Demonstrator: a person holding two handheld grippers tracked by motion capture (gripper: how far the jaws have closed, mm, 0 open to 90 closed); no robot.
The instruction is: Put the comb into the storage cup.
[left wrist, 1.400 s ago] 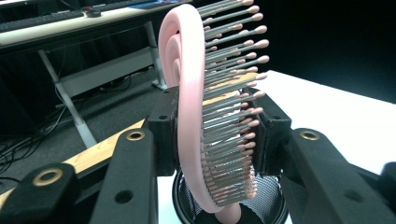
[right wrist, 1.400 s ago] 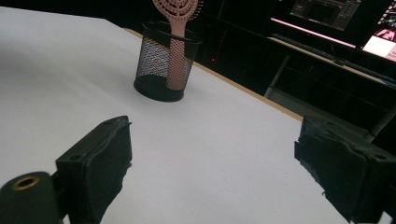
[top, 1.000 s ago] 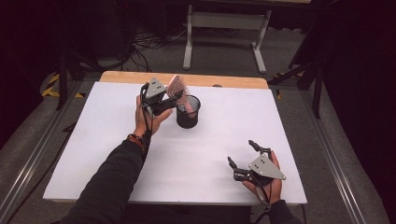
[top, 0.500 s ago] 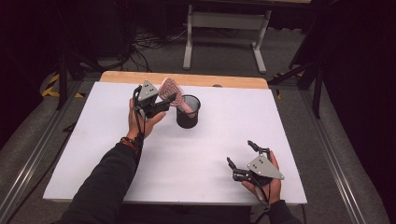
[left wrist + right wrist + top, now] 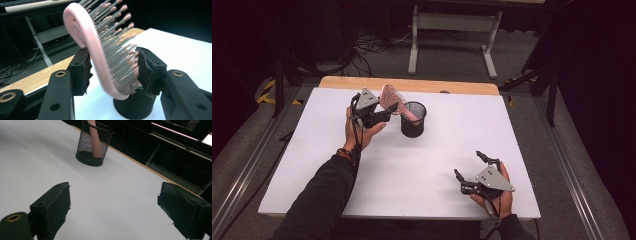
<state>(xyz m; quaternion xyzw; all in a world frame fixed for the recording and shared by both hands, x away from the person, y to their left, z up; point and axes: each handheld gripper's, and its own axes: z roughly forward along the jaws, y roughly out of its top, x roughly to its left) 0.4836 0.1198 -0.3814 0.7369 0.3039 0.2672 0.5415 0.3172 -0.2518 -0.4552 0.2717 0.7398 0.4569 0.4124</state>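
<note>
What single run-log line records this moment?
left gripper: just opening, releasing pink hairbrush | handle in mesh cup | right gripper: open

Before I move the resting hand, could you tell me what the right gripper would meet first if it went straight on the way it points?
Probably the black mesh cup, with bare white table before the right gripper; depth is uncertain.

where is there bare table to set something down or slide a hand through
The white table lies bare between the mesh cup and the right gripper, and along the far-right side. It is crowded only where the left gripper brackets the pink hairbrush leaning from the cup.
</note>
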